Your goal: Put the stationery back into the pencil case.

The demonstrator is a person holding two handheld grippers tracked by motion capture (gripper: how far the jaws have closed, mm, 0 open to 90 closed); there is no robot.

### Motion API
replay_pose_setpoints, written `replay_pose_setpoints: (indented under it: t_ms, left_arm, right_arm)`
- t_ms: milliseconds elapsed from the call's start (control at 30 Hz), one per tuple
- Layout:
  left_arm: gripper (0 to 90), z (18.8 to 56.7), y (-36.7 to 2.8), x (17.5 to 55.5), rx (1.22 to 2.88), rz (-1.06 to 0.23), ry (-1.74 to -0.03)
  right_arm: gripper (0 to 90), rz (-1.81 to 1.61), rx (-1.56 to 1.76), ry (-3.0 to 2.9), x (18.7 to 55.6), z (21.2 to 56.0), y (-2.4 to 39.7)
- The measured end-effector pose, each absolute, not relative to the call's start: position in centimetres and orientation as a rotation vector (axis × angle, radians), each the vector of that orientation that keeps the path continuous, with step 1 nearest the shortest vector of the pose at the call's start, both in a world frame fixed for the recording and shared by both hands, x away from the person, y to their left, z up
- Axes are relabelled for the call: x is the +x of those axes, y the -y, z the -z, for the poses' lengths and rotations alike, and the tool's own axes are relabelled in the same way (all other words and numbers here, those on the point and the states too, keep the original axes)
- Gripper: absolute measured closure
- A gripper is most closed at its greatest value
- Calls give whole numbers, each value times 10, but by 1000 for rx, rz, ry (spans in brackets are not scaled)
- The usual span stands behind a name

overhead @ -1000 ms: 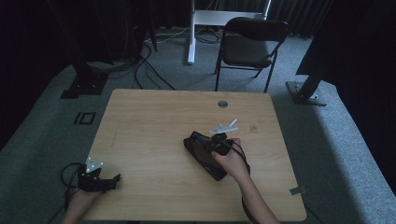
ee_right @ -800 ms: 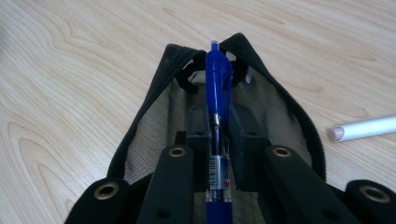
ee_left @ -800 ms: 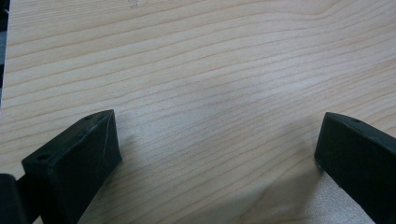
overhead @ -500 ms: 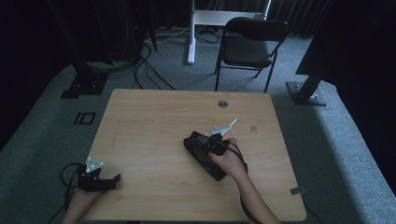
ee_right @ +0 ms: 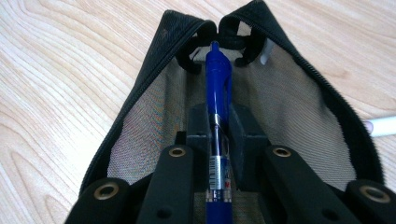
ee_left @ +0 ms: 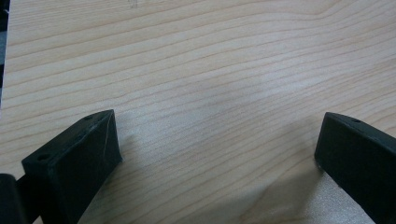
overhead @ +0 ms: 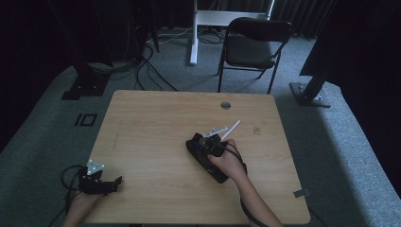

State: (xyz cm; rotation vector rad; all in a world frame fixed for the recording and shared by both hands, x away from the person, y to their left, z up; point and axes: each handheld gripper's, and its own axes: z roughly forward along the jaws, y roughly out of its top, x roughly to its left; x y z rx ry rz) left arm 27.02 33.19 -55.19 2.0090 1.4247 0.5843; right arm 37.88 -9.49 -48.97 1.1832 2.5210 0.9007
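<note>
Pouch (overhead: 206, 157), black, lies right of the counter (overhead: 151, 123) centre in the high view, under the right hand-held gripper (overhead: 213, 143). Left gripper view: left hand-held gripper (ee_left: 215, 154) jaws spread wide over bare wood near the near-left corner. Right gripper view: jaws clamp a blue pen (ee_right: 217, 112) inside the unzipped pouch.

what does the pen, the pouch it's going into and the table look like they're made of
Pen: glossy blue plastic, judging by the highlights along its barrel, with a silvery band. Pouch: fine woven mesh fabric, black-edged with a zipper; weave visible, likely synthetic. Table: pale wood grain, matte; solid wood or laminate can't be told. The right gripper clamps the pen.
</note>
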Motion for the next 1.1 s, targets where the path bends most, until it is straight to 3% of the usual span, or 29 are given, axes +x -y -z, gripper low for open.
replay_pose_setpoints:
  t_ms: [1100]
  left_arm:
    - [1,552,-332,270,2009,-584,-1423]
  right_arm:
    - [768,-895,1211,-2526,385,494,91]
